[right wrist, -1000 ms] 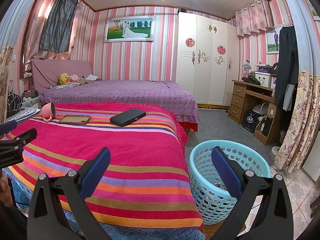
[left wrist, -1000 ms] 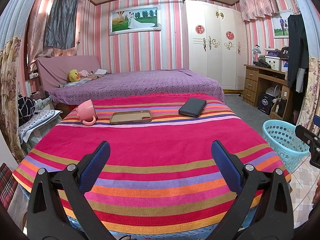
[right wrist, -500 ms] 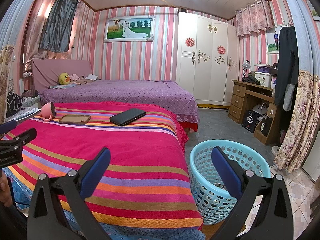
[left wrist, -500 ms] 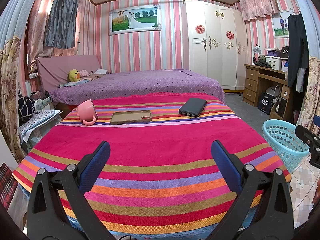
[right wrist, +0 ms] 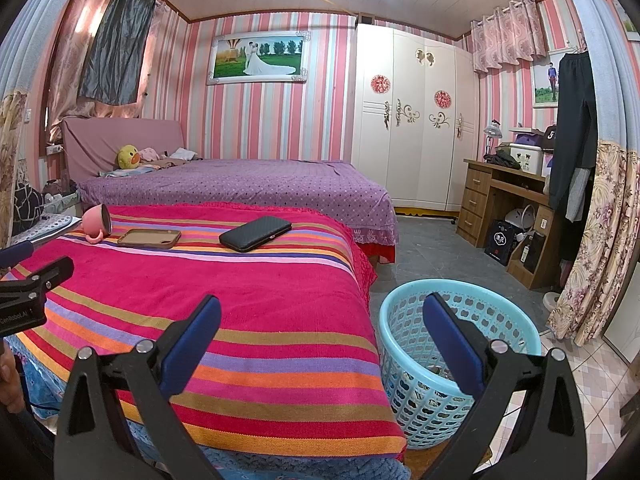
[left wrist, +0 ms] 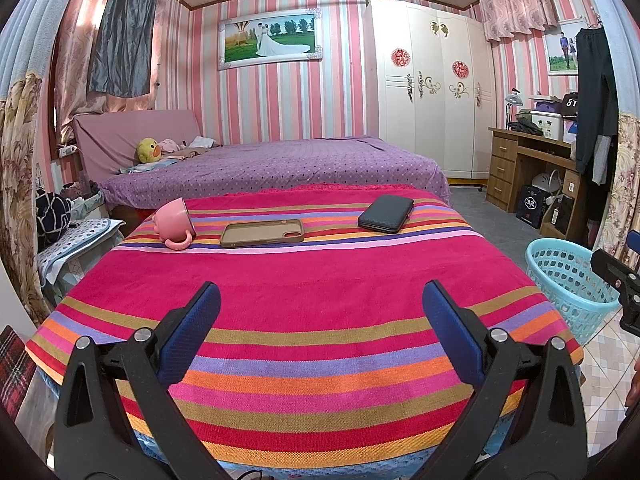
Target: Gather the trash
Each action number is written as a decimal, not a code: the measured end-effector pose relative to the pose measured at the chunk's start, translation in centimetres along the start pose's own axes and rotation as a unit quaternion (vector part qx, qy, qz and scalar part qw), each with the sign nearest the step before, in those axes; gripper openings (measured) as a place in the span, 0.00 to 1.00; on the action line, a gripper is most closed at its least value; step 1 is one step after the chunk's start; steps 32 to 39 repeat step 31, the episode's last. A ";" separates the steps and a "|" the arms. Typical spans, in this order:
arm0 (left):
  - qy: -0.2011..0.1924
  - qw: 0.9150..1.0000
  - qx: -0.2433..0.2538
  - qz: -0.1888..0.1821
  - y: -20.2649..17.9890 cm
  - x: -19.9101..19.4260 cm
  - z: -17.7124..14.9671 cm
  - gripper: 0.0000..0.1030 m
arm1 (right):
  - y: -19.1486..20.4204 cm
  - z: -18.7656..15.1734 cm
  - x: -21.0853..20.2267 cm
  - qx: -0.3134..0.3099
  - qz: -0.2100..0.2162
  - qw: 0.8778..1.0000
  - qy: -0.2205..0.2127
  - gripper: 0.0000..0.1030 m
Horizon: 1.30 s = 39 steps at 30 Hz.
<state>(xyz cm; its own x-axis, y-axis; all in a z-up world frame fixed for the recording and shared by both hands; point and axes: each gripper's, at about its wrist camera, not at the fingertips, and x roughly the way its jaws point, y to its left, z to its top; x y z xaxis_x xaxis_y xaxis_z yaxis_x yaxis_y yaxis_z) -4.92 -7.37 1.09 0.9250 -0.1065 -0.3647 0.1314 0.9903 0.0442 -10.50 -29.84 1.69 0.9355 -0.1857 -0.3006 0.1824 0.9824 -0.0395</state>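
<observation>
A light-blue plastic basket (right wrist: 456,364) stands on the floor right of the striped table; scraps show through the holes near its bottom. It also shows at the right edge in the left wrist view, basket (left wrist: 568,284). My left gripper (left wrist: 320,312) hovers open over the near edge of the striped cloth (left wrist: 312,280), nothing between its blue pads. My right gripper (right wrist: 320,316) is open too, its right finger over the basket's rim, its left finger over the cloth (right wrist: 224,288). No loose trash shows on the cloth.
At the cloth's far end lie a tipped pink mug (left wrist: 174,224), a brown phone case (left wrist: 262,233) and a black wallet (left wrist: 386,213). Behind is a purple bed (left wrist: 272,168); a wooden desk (right wrist: 508,208) and wardrobe (right wrist: 416,120) stand at right.
</observation>
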 end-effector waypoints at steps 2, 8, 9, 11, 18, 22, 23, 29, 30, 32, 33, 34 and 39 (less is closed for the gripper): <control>0.000 1.000 0.000 0.000 0.0 0.0 0.0 0.95 | 0.0 0.0 0.0 0.000 0.000 1.000 0.000 0.95; 0.001 1.000 0.000 0.000 0.1 -0.1 0.0 0.95 | 0.0 0.0 0.0 0.000 0.000 1.000 0.000 0.96; 0.001 1.000 0.000 0.000 0.1 -0.1 0.0 0.95 | 0.0 0.0 0.0 -0.001 0.000 1.000 0.000 0.95; 0.000 1.000 0.000 0.000 0.1 0.0 0.0 0.95 | 0.0 0.0 0.0 -0.001 0.000 1.000 0.000 0.96; 0.003 1.000 -0.003 0.000 0.2 -0.1 -0.1 0.95 | 0.0 0.0 0.0 -0.001 0.000 1.000 0.000 0.95; 0.002 1.000 -0.002 0.001 0.3 -0.1 -0.1 0.95 | 0.0 0.0 0.0 -0.001 0.000 1.000 0.000 0.95; 0.002 1.000 -0.002 0.001 0.4 -0.1 -0.1 0.95 | 0.0 0.0 0.0 -0.001 0.000 1.000 0.000 0.96; -0.002 1.000 0.002 0.000 0.6 -0.1 -0.2 0.95 | 0.0 0.0 0.0 -0.001 0.000 1.000 0.000 0.96; -0.002 1.000 0.003 -0.001 0.5 -0.1 -0.2 0.95 | 0.0 0.0 0.0 -0.001 0.000 1.000 0.000 0.95; -0.002 1.000 0.003 0.000 0.2 -0.3 -0.2 0.95 | 0.0 0.0 0.0 -0.001 0.000 1.000 -0.001 0.96; -0.002 1.000 0.003 0.000 0.2 -0.3 -0.2 0.95 | 0.0 0.0 0.0 -0.001 0.000 1.000 -0.001 0.96; -0.002 1.000 0.003 0.000 0.2 -0.3 -0.2 0.95 | 0.0 0.0 0.0 -0.001 0.000 1.000 -0.001 0.96; -0.002 1.000 0.003 0.000 0.2 -0.3 -0.2 0.95 | 0.0 0.0 0.0 -0.001 0.000 1.000 -0.001 0.96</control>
